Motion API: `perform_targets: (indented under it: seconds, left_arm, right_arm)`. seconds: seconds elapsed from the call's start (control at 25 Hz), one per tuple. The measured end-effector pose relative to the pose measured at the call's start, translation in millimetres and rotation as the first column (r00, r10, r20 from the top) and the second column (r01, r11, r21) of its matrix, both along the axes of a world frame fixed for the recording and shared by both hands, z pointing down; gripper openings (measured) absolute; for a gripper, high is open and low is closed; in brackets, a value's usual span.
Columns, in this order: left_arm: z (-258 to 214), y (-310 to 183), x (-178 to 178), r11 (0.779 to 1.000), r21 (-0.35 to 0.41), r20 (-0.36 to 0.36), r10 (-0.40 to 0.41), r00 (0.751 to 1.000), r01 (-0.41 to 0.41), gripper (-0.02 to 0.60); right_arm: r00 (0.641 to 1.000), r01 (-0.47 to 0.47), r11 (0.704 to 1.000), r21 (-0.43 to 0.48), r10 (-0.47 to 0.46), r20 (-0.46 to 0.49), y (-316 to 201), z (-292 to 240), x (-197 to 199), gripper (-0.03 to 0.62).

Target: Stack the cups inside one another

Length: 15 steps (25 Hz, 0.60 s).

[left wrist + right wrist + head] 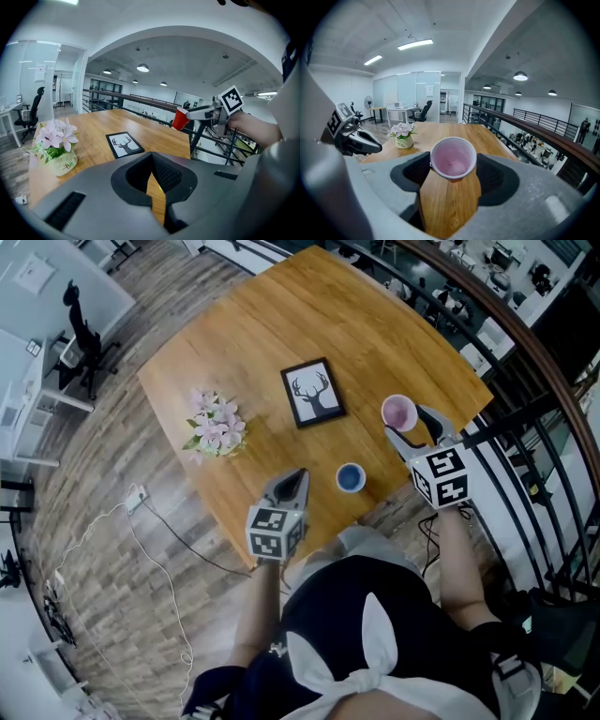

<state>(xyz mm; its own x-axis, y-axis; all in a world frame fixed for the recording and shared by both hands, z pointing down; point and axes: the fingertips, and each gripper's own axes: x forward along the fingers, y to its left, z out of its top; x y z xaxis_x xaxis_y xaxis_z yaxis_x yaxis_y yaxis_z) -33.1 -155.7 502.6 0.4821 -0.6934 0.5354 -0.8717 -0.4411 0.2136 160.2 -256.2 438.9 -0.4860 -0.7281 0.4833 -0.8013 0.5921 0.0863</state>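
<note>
A red cup with a pale pink inside hangs above the right end of the wooden table, with my right gripper shut on its sides. In the right gripper view the cup sits upright between the jaws, mouth up. The left gripper view shows this cup in the air at the right. A small blue cup stands upright on the table near the front edge, between the two grippers. My left gripper hovers just left of the blue cup, jaws together and nothing in them.
A framed deer picture lies flat in the middle of the table. A vase of pink flowers stands at the left. A dark metal railing runs close along the table's right side. A cable and power strip lie on the floor at the left.
</note>
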Motion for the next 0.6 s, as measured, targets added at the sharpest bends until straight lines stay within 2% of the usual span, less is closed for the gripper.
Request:
perform_targets:
  seconds: [0.6]
  left_arm:
    - [-4.6, 37.6, -18.8, 1.0, 0.002, -0.012, 0.0, 1.0, 0.0, 0.018]
  right_arm:
    - [1.0, 0.025, 1.0, -0.004, -0.025, -0.006, 42.7, -2.7, -29.4, 0.307]
